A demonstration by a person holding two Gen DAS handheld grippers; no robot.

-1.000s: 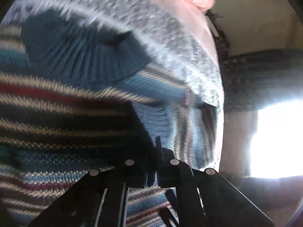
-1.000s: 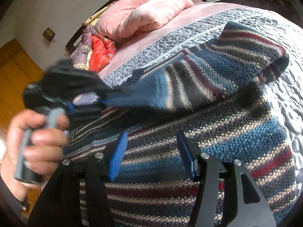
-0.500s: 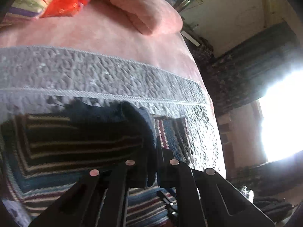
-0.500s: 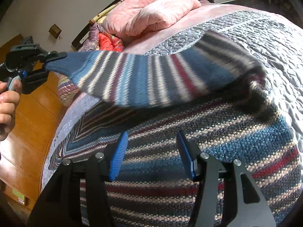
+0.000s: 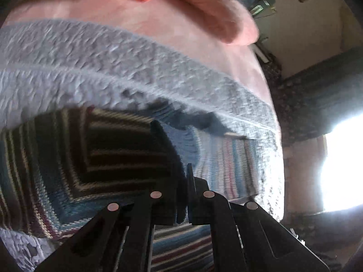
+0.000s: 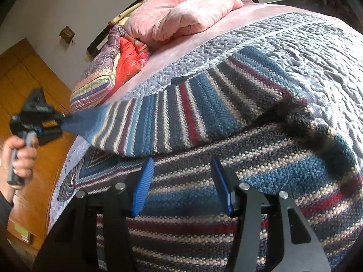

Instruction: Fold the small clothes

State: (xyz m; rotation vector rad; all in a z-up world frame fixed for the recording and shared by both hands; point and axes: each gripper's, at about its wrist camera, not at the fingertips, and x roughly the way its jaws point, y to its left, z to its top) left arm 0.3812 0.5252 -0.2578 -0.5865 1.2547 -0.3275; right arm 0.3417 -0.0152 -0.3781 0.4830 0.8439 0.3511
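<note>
1. The left gripper (image 6: 60, 122), black, is shown clamped on the dark blue ribbed cuff of the sleeve (image 6: 181, 115), held by a hand (image 6: 19, 156) beside the wooden wardrobe (image 6: 29, 86).
2. The right gripper (image 6: 181, 187), with blue ribbed pads (image 6: 143, 187), is shown with jaws parted and nothing between them, poised just above the body of the striped blue, grey and red knitted sweater (image 6: 261, 181).
3. Compared with half a second earlier, the sleeve is seen drawn lower and nearer the body.
4. The sweater is spread flat on the grey quilted bedspread (image 6: 306, 52), below the pink pillows (image 6: 181, 13).
</note>
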